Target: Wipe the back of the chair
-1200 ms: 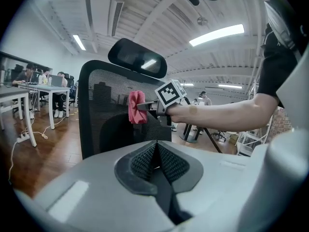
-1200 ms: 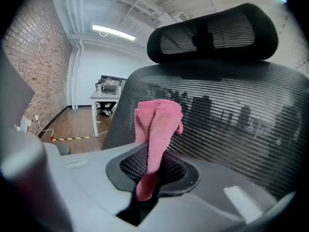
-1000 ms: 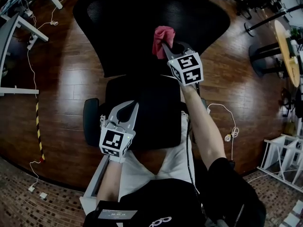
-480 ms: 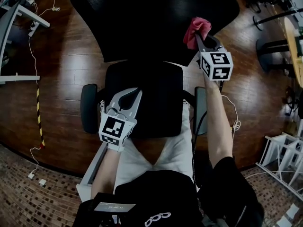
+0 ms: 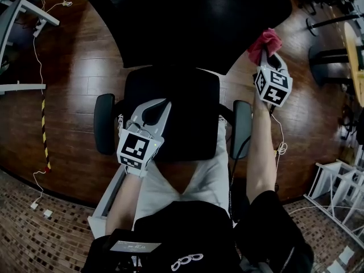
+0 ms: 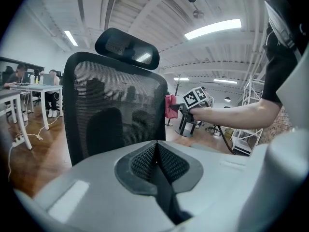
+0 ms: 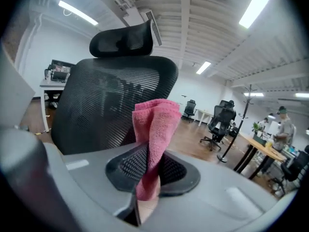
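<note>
The black mesh chair back [image 5: 187, 21] fills the top of the head view, above its seat [image 5: 170, 112]. My right gripper [image 5: 265, 57] is shut on a pink cloth [image 5: 263, 40], which sits just past the back's right edge. Whether cloth and mesh touch cannot be told. In the right gripper view the cloth [image 7: 153, 127] stands bunched up between the jaws of the right gripper [image 7: 147, 156], with the chair back [image 7: 106, 100] and headrest [image 7: 123, 37] to its left. My left gripper [image 5: 156, 111] hangs over the seat. It [image 6: 156, 146] is shut with nothing in it and faces the mesh [image 6: 116, 115].
White desks [image 5: 17, 16] and floor cables lie at the left, with yellow-black tape [image 5: 44, 135]. A round table [image 5: 354, 44] and a white rack [image 5: 341, 192] stand at the right. Other office chairs [image 7: 219, 122] and a coat stand [image 7: 244, 115] are behind. The armrests [image 5: 242, 127] flank the seat.
My right gripper carried the pink cloth rightward across the chair back, from its middle to its right edge. The left gripper stayed over the seat.
</note>
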The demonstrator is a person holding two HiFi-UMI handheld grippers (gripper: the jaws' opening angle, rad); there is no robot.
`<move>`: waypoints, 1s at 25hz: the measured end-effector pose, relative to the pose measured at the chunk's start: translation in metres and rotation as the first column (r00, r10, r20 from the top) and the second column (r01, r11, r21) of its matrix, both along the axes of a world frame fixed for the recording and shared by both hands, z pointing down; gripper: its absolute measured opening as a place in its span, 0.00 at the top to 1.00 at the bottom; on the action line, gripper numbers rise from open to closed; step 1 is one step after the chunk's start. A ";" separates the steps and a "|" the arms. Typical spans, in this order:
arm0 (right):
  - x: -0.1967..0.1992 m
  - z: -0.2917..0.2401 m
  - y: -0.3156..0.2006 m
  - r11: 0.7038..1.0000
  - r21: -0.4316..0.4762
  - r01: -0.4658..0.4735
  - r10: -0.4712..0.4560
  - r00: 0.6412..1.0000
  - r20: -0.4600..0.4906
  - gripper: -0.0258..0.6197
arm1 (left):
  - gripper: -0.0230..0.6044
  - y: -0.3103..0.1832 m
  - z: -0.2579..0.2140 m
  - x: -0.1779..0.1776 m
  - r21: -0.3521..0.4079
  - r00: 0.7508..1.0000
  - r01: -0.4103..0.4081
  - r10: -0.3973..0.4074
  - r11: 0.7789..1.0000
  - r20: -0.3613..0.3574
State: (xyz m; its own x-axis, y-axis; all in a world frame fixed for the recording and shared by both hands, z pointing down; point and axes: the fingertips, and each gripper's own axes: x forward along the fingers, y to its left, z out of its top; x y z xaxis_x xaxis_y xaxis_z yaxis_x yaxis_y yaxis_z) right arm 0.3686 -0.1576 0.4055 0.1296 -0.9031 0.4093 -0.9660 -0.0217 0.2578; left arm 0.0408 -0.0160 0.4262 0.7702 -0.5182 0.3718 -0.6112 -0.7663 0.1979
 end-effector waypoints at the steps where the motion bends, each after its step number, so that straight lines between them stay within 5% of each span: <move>1: 0.004 0.003 0.003 1.000 -0.006 -0.020 0.020 1.000 -0.013 0.90 | 0.98 0.000 0.000 0.000 -0.001 1.000 0.000 0.000 1.000 0.000; 8: -0.055 0.028 -0.008 0.993 -0.085 0.078 -0.087 0.990 -0.107 0.90 | 0.98 -0.001 0.002 -0.005 0.000 1.000 0.015 -0.015 1.000 -0.001; 14: -0.124 0.038 -0.020 0.978 -0.099 0.184 -0.193 0.977 -0.089 0.90 | 0.98 -0.003 0.004 -0.016 0.003 0.999 0.032 -0.032 0.999 -0.004; 25: -0.268 0.050 -0.048 0.900 -0.107 0.423 -0.432 0.898 -0.083 0.90 | 0.98 -0.006 0.010 -0.040 -0.013 0.995 0.095 -0.096 0.995 -0.025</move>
